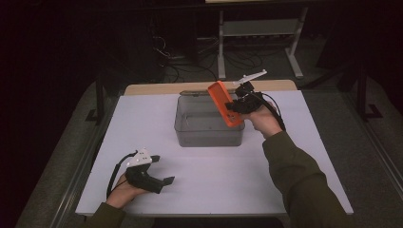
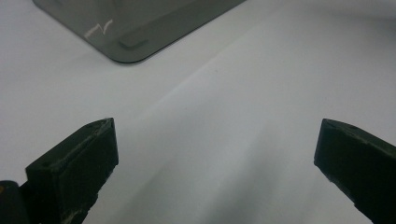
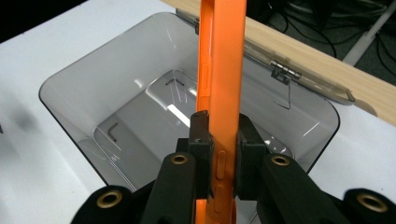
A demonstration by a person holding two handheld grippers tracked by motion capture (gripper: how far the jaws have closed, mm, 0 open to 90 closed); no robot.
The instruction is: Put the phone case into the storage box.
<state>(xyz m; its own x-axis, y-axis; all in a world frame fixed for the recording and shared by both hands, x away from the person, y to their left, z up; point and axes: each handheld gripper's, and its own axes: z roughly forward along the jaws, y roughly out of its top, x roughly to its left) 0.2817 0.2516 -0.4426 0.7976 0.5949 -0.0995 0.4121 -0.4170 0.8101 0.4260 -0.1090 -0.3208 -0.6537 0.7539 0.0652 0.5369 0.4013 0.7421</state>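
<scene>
An orange phone case (image 1: 223, 103) hangs tilted over the right side of a clear grey plastic box (image 1: 190, 135), with my right gripper (image 1: 234, 105) shut on its edge. Seen from the right gripper view, the orange phone case (image 3: 222, 79) stands edge-on between the two black pads (image 3: 201, 140), above the open, empty clear grey plastic box (image 3: 79, 98). My left gripper (image 1: 161, 170) rests low on the white table near the front left, held by a hand. Its jaws stand wide apart in the left gripper view, with bare table between the fingertips (image 2: 74, 163).
The box's hinged lid (image 3: 299, 74) lies open behind it, against a wooden strip (image 1: 157, 88) at the table's far edge. White tabletop (image 1: 214, 175) spreads around the box. Beyond the table are a metal shelf frame (image 1: 259, 28) and floor cables. A corner of the box (image 2: 130, 46) appears in the left gripper view.
</scene>
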